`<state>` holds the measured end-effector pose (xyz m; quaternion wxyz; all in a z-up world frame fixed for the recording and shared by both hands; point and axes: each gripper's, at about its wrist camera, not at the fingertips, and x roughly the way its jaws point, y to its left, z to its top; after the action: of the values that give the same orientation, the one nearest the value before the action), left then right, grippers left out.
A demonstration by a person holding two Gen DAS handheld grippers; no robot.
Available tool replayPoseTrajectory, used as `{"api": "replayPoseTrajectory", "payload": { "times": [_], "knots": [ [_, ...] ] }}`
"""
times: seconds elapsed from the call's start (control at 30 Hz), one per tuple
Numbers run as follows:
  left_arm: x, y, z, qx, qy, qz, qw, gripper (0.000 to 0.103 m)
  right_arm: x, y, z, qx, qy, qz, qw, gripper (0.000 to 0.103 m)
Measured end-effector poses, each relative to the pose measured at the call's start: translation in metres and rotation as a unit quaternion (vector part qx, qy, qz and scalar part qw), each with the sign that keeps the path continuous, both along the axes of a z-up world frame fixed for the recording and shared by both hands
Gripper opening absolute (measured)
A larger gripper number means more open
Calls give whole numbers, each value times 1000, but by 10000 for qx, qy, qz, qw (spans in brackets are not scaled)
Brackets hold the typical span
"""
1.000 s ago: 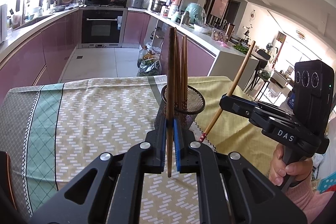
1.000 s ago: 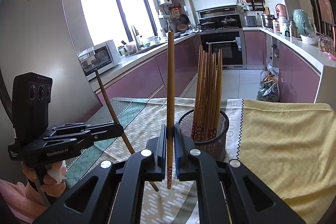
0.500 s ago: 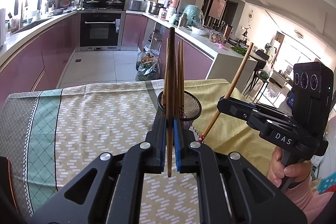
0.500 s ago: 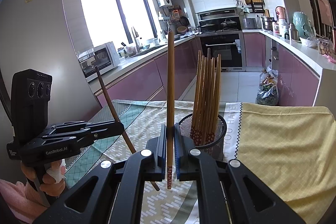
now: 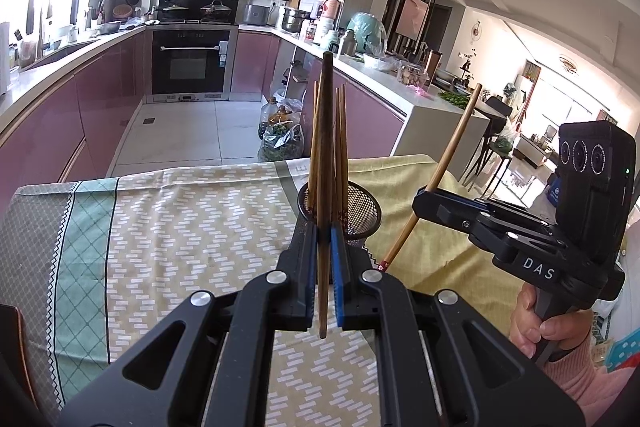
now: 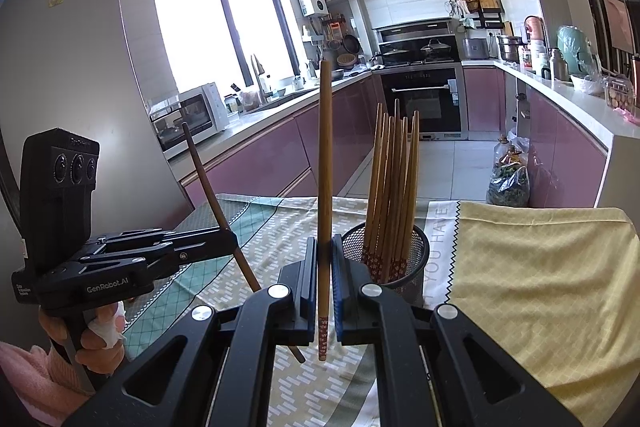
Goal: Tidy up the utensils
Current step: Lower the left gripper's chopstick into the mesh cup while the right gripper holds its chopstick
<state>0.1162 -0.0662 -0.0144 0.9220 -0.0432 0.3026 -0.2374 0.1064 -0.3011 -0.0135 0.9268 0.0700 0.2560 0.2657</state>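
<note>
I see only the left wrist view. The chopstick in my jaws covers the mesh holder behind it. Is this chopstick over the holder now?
Observer: No. In the right wrist view, the left gripper holds the left chopstick tilted, off to the left of the mesh holder and apart from it.
Operator: How full is the holder?
Observer: About seven chopsticks stand in it as one leaning bunch, patterned ends down.

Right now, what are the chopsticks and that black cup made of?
The chopsticks look like bamboo or wood: matte brown, with faint grain and red flowered ends. The cup looks like black-coated metal mesh; you can see through its tiny holes.
</note>
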Motion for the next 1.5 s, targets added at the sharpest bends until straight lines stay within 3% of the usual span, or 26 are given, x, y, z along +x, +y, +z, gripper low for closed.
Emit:
{"api": "replayPoseTrajectory", "payload": {
  "times": [1.5],
  "knots": [
    [3,-12,14,116,-230,-131,9996,7,1,-3,8,-1,-66,-12,10000,6]
  ]
}}
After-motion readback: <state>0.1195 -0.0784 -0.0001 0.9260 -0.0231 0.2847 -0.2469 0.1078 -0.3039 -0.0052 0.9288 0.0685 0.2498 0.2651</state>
